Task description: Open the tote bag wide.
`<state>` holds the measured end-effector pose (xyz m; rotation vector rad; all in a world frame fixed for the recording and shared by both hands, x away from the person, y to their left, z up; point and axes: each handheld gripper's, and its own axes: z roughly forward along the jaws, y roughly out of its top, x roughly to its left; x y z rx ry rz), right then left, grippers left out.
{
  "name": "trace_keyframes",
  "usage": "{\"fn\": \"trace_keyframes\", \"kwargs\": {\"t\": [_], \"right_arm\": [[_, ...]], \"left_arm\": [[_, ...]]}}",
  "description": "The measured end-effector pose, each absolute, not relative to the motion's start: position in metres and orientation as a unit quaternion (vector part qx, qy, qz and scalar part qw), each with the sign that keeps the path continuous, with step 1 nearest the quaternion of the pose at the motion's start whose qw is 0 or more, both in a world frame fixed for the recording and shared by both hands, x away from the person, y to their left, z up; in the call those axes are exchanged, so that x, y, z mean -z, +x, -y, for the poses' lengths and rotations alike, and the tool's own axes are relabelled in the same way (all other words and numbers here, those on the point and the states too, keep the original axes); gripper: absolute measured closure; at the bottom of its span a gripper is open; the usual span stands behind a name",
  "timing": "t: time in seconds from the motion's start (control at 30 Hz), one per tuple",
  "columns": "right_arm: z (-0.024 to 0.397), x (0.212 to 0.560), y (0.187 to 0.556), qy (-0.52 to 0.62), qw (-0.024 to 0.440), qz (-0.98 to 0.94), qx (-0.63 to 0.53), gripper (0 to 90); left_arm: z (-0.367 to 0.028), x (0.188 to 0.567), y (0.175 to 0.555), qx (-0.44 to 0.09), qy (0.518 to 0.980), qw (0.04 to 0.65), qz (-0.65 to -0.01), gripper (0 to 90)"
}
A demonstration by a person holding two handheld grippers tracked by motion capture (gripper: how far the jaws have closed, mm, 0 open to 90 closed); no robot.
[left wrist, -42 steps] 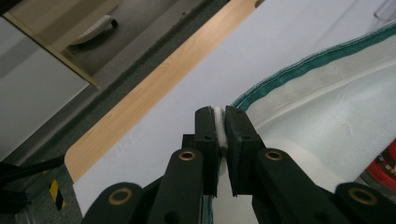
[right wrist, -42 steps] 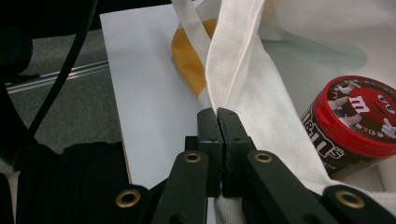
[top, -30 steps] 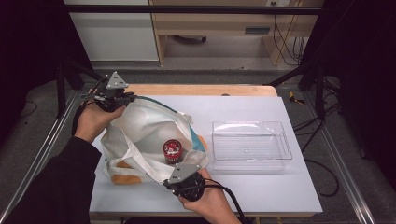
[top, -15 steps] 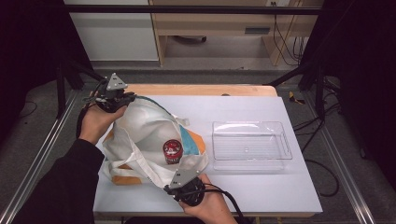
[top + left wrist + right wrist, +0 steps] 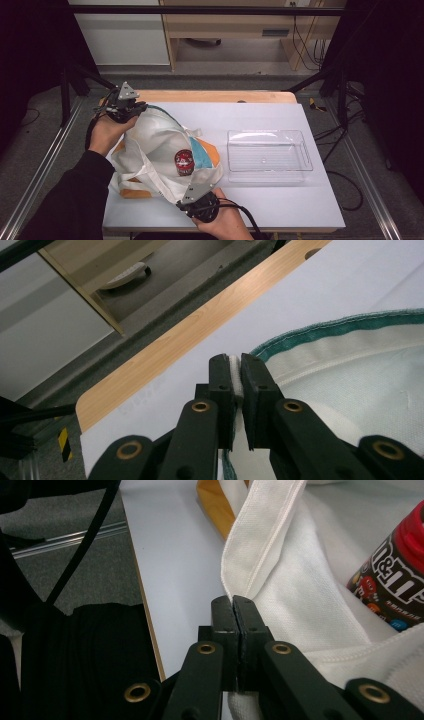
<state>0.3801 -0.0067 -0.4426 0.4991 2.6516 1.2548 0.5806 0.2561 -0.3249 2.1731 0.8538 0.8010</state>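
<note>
Bag (image 5: 155, 150) at table's 9 o'clock held open, left gripper (image 5: 131, 106) and right gripper (image 5: 192, 197) clamped on its rim, candy tube (image 5: 185, 162) inside, unloading into tray (image 5: 267, 136) at 3 o'clock seemingly pending.

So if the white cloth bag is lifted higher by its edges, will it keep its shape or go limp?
Probably limp: the white cloth bag already sags and folds between the left tongs and right tongs. The red-capped candy bottle inside looks round, so it may roll and drag the cloth downward.
</note>
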Motion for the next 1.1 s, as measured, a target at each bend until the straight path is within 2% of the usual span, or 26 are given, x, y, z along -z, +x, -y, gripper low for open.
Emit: {"fn": "trace_keyframes", "kwargs": {"t": [0.37,0.53,0.63,0.67,0.7,0.73,0.77,0.8,0.83,1.1], "right_arm": [[0.004,0.452,0.382,0.167,0.075,-0.893,-0.411,89.6],[0.004,0.451,0.385,0.171,0.069,-0.894,-0.409,89.1],[0.004,0.447,0.387,0.173,0.065,-0.893,-0.41,84.5],[0.003,0.441,0.389,0.183,0.074,-0.892,-0.408,74.6],[0.003,0.441,0.389,0.183,0.074,-0.892,-0.408,74.6],[0.004,0.433,0.39,0.181,0.076,-0.889,-0.414,68.7],[0.004,0.433,0.39,0.181,0.076,-0.889,-0.414,68.7],[0.005,0.428,0.391,0.181,0.077,-0.888,-0.416,66.1],[0.006,0.418,0.392,0.18,0.081,-0.886,-0.42,61.0],[0.019,0.374,0.394,0.169,0.094,-0.874,-0.447,55.1]], "left_arm": [[-0.257,0.338,0.595,-0.306,0.824,0.331,-0.342,84.2],[-0.256,0.345,0.595,-0.279,0.829,0.344,-0.342,83.5],[-0.257,0.346,0.59,-0.273,0.824,0.36,-0.342,75.3],[-0.257,0.345,0.583,-0.289,0.821,0.361,-0.335,70.5],[-0.257,0.345,0.583,-0.289,0.821,0.361,-0.335,66.3],[-0.257,0.342,0.573,-0.3,0.815,0.364,-0.336,63.0],[-0.257,0.342,0.573,-0.3,0.815,0.364,-0.336,59.2],[-0.258,0.339,0.568,-0.305,0.812,0.367,-0.335,59.2],[-0.26,0.336,0.564,-0.313,0.806,0.371,-0.339,51.6],[-0.269,0.312,0.503,-0.341,0.785,0.39,-0.338,46.6]]}}
